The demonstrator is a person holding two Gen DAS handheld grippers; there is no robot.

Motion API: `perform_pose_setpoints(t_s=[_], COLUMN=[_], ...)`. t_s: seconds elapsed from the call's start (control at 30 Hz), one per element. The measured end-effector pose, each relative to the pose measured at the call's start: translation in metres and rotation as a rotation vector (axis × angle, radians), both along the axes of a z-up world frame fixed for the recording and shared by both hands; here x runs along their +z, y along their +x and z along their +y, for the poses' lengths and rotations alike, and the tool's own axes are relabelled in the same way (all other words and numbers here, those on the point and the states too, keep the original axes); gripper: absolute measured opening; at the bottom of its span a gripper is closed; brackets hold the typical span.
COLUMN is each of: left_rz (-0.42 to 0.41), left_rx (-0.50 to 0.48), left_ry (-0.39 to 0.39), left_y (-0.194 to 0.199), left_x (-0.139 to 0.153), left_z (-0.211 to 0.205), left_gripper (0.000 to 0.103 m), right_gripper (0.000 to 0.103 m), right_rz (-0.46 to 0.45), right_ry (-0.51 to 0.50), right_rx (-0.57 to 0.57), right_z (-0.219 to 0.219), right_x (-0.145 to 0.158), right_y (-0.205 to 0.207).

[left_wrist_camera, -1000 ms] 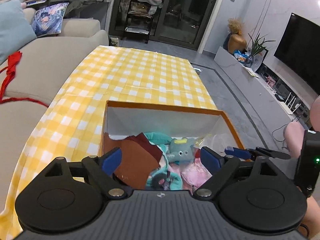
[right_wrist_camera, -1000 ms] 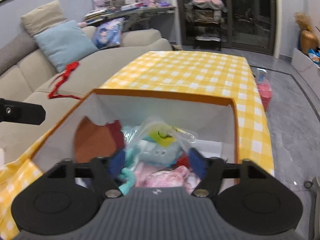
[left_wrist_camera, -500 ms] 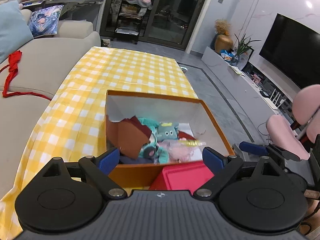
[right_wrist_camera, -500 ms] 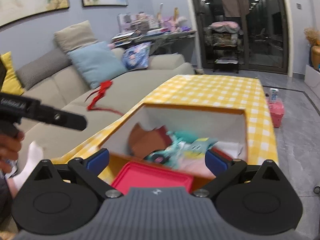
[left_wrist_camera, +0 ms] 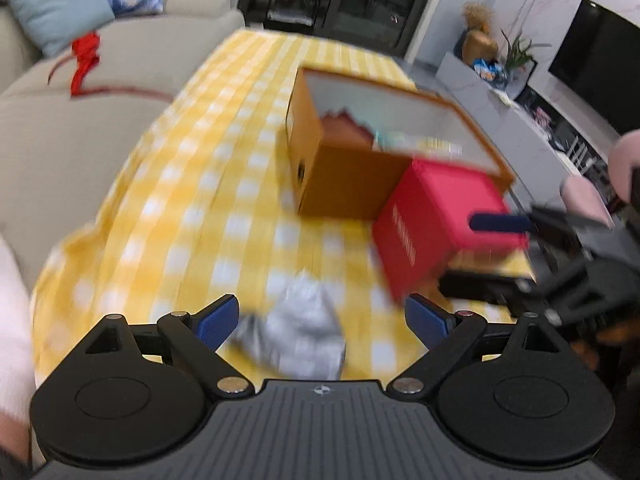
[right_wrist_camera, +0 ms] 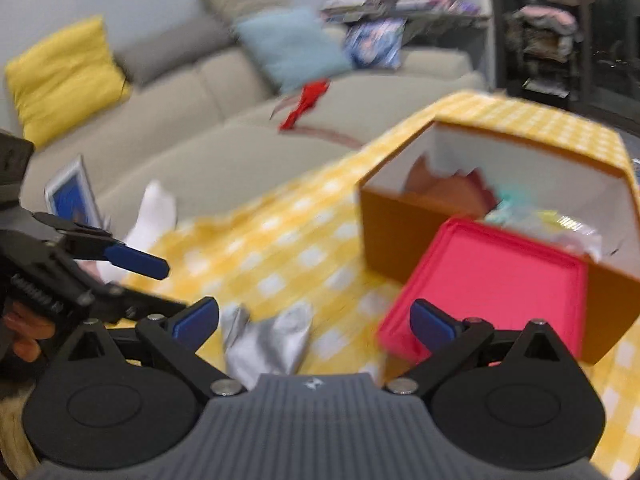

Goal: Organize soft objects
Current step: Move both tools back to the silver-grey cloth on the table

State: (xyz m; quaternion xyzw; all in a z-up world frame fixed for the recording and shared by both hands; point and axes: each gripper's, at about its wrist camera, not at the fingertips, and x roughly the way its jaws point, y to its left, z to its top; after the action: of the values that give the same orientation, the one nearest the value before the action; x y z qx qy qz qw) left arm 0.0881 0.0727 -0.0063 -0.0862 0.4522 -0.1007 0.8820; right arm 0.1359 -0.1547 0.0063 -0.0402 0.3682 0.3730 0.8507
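Observation:
An orange box (left_wrist_camera: 344, 184) (right_wrist_camera: 396, 232) with white inner walls stands on the yellow checked table and holds several soft toys and brown cloth. A red box (left_wrist_camera: 436, 216) (right_wrist_camera: 492, 280) sits against its near side. A grey soft cloth (left_wrist_camera: 300, 332) (right_wrist_camera: 264, 340) lies on the tablecloth close in front of both grippers. My left gripper (left_wrist_camera: 322, 320) is open above that cloth, nothing between its fingers. My right gripper (right_wrist_camera: 314, 318) is open too, with the cloth just beyond its left finger. Both views are blurred by motion.
A beige sofa (right_wrist_camera: 192, 120) with yellow, grey and blue cushions runs along the table's left side, with a red ribbon (left_wrist_camera: 84, 60) on it. A white sock (right_wrist_camera: 152, 216) and a blue tablet (right_wrist_camera: 72, 196) lie at the sofa edge. A TV cabinet (left_wrist_camera: 532, 128) stands on the right.
Both grippers pulled back from over the orange box toward the near end of the table. The right gripper opened wide. The red box and grey cloth came into view.

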Motion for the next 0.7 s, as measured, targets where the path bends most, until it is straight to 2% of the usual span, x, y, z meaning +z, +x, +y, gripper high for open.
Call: perform_pose_setpoints(t_s=[0.13,0.27,0.4,0.5,0.57,0.7], left_rz=[0.034,0.047,0.042,0.085,0.1,0.134], left_rx=[-0.002,-0.017,-0.048,-0.027,-0.044,-0.071], left_ry=[-0.041,-0.052,-0.056,-0.056,-0.082,-0.101], left_y=[-0.023,-0.025,-0.03,-0.031,-0.031,-0.03], left_x=[-0.019,-0.03,-0.033,-0.038,-0.041,-0.056], left_z=[0.011,0.015,0.02,0.027,0.033,0.038], left_gripper=[0.103,0.103,0.103,0.103,0.103,0.103], right_gripper=[0.101,0.099,0.098,0.092,0.09,0.087], right_rz=[-0.097,-0.1,-0.086,-0.06,-0.018,0.006], right_ry=[-0.135,-0.05,0.0,0.024,0.014,-0.067], right_rx=[-0.012,-0.032,0.025,0.048,0.087,0.153], right_z=[0.025,0.026,0.037,0.048,0.056,0.081], right_x=[-0.004,0.002,0.007,-0.001,-0.011,-0.036], right_y=[-0.009,-0.006,-0.004,-0.004,-0.006,-0.007])
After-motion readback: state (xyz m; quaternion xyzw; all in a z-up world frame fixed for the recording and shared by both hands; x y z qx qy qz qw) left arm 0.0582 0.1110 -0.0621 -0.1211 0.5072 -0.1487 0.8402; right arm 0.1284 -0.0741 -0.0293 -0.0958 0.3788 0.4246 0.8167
